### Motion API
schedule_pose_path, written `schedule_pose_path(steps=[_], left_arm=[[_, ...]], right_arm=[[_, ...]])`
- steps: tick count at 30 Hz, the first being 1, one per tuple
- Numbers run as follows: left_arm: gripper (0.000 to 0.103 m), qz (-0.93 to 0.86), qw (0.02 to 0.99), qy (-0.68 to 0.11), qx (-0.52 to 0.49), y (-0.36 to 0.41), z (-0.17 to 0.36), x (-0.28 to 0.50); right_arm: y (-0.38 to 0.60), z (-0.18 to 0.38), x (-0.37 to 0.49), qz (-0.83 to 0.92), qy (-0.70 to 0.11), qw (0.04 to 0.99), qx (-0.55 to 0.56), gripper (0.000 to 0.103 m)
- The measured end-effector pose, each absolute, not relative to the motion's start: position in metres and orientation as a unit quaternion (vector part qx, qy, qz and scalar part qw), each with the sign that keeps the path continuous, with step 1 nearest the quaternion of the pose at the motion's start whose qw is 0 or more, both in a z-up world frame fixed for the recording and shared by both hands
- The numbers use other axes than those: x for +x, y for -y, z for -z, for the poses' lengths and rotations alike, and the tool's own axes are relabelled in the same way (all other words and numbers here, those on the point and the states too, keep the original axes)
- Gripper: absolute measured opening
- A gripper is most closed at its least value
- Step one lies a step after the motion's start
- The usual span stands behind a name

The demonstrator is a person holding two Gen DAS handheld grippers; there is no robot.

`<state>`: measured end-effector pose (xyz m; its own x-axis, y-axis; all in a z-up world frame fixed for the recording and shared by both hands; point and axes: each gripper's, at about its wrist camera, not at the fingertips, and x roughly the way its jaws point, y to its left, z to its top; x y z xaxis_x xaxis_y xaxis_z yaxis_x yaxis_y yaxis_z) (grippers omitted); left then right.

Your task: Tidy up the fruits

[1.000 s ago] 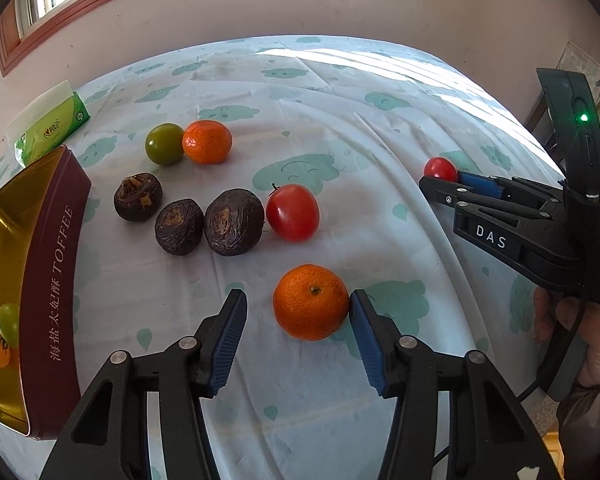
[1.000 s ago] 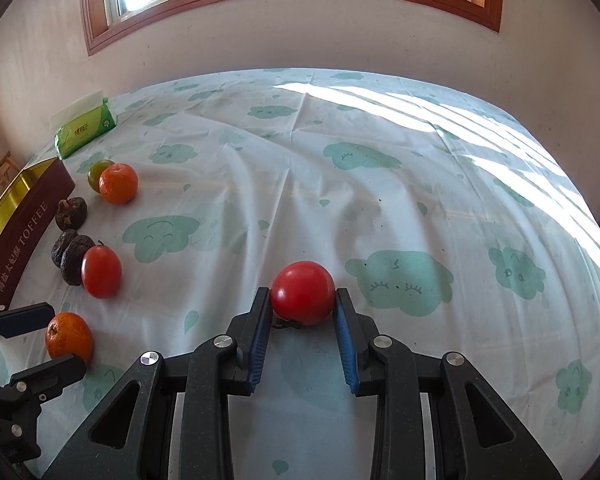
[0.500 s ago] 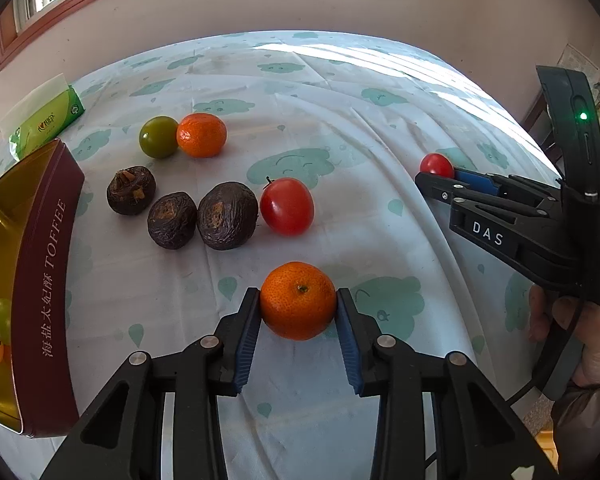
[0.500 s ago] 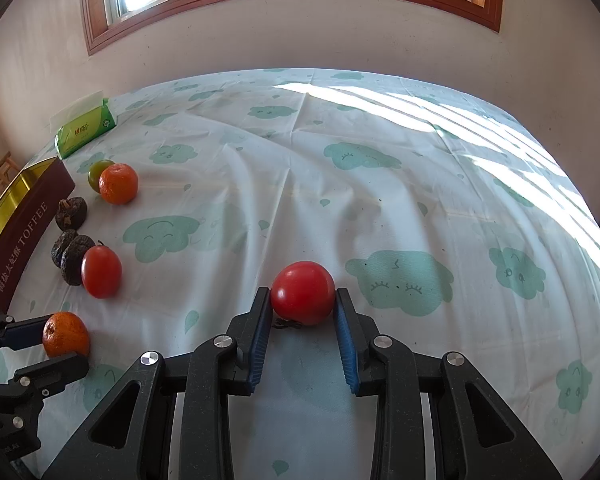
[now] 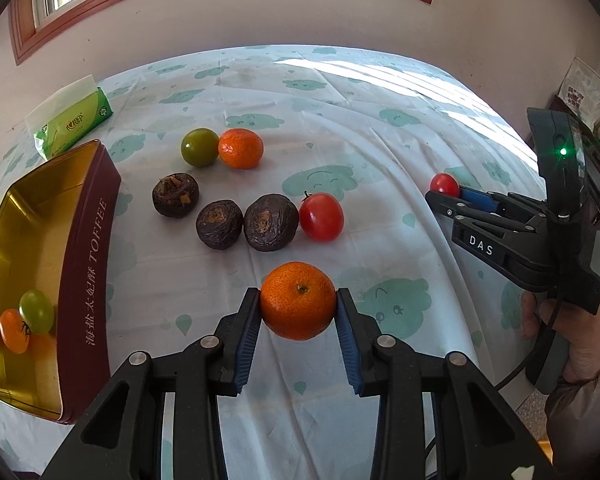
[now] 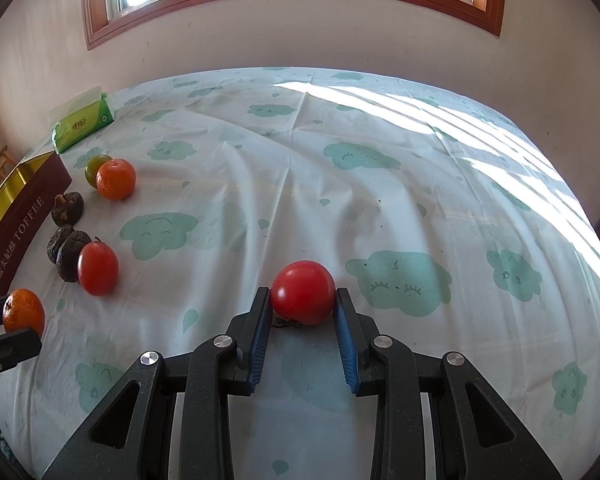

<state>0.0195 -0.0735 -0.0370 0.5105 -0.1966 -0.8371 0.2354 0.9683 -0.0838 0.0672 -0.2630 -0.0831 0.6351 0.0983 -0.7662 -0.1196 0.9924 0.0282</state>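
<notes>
Left wrist view: left gripper [image 5: 297, 312] has just closed, clamping an orange mandarin [image 5: 297, 300]; tin box [image 5: 88, 248] to its left, loose fruit beyond. Right gripper [image 6: 302, 307] pinches a red tomato [image 6: 302, 293]; bare tablecloth [image 6: 380, 184] ahead and rightward.

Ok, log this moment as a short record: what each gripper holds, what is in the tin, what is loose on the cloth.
left gripper: shut on mandarin
right gripper: shut on red tomato
toffee tin: open, holds one small orange tomato and one green tomato
loose on tablecloth: green fruit touching second mandarin; three dark wrinkled fruits; oval red tomato
far left: green tissue pack
</notes>
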Motion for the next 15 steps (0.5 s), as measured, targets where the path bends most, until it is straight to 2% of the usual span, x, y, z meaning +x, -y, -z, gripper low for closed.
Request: schedule_pose_path(steps=[15], left_arm=[[0.033,0.054,0.897,-0.439,-0.004,0.004,-0.007,0.013]], right_arm=[[0.263,0.083,0.067,-0.060,-0.423,0.904,-0.013,0.032]])
